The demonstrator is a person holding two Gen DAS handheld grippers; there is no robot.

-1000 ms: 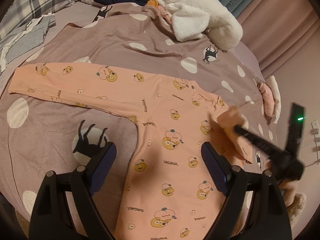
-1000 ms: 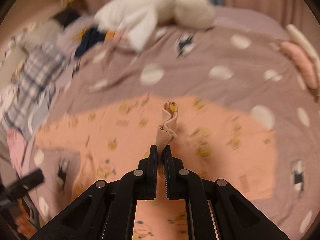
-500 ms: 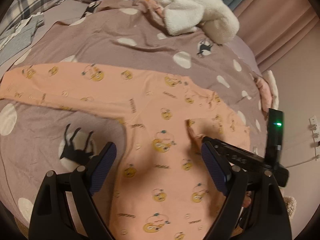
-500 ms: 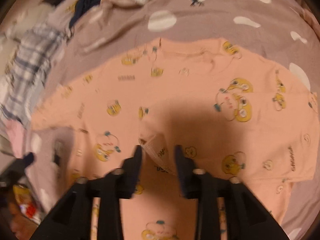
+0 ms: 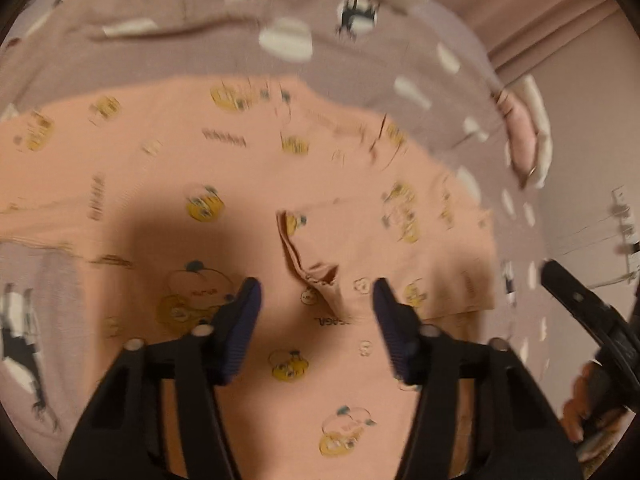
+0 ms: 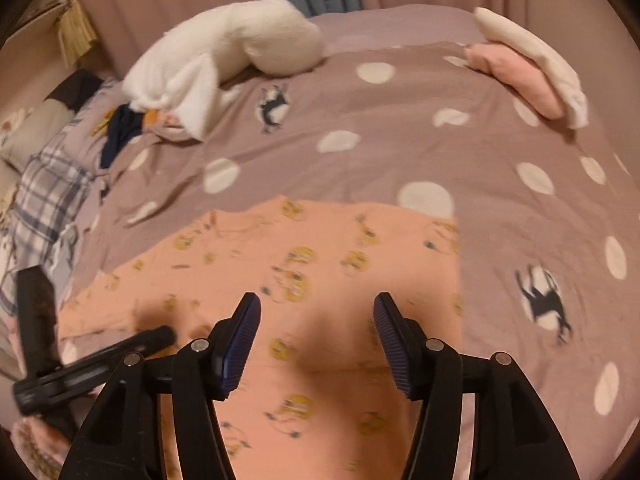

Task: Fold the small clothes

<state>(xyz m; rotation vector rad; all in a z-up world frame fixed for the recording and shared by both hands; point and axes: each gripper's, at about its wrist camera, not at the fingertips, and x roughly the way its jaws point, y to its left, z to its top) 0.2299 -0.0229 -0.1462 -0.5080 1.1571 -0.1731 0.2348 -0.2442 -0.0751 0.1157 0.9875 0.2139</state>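
on the mauve bedcover with white dots and black animal prints [image 6: 400, 128] lies the peach-pink long-sleeved baby garment with yellow bear prints [image 5: 168, 184], spread flat, one sleeve already folded in across the chest so its cuff [image 5: 316, 272] sits just ahead of the left gripper [image 5: 316, 300]. that gripper's jaws have just been closing and now stand half apart, with the cuff between them but, as far as the blur lets me judge, not pinched. the right gripper [image 6: 316, 316] has just been opening; its jaws stand wide and empty above the folded side of the garment.

the step in hand looks like settling this sleeve fold. to do it well, press the cuff flat rather than drag it, keep the folded edge parallel to the body's side seam, and smooth the small ridge near the cuff before reaching for the other sleeve.

the garment's long axis runs from the neckline, at the far side in the left wrist view, down toward the camera; the unfolded sleeve [image 5: 40, 168] stretches off to the left in that view, across the axis.
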